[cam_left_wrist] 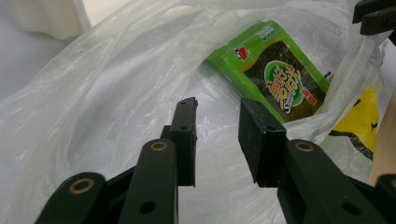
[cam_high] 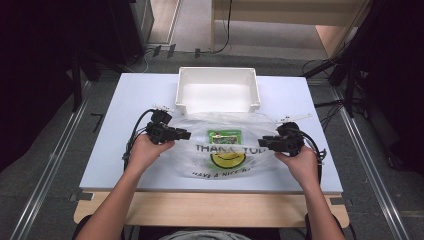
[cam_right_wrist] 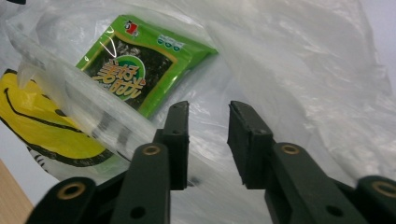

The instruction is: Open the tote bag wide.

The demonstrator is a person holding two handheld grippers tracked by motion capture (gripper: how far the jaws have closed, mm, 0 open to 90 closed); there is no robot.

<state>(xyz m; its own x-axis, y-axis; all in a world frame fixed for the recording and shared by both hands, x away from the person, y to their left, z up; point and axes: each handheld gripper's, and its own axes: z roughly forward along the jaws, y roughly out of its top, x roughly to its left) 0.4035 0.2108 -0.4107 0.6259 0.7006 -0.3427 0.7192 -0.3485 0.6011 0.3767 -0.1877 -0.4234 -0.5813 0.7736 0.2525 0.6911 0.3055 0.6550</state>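
A clear plastic bag (cam_high: pixel 192 155) with a yellow smiley face (cam_high: pixel 227 159) and black lettering lies on the white table (cam_high: pixel 135 95). Inside it sits a green snack packet (cam_high: pixel 225 135), flat near the bag's mouth. My left gripper (cam_high: pixel 186 134) hovers at the bag's left edge, jaws apart, with nothing between them. My right gripper (cam_high: pixel 261 142) hovers at the bag's right edge, also open and holding nothing. In the left gripper view the jaws (cam_left_wrist: pixel 218 105) point over the bag (cam_left_wrist: pixel 93 93) toward the packet (cam_left_wrist: pixel 275 79). The right gripper view has its jaws (cam_right_wrist: pixel 208 106) above the plastic (cam_right_wrist: pixel 303 70), the packet (cam_right_wrist: pixel 135 70) beyond.
A white rectangular bin (cam_high: pixel 218 90) stands at the back of the table, just behind the bag. A wooden ledge (cam_high: pixel 210 207) runs along the near edge. Cables trail from both grippers. Dark stands flank the table.
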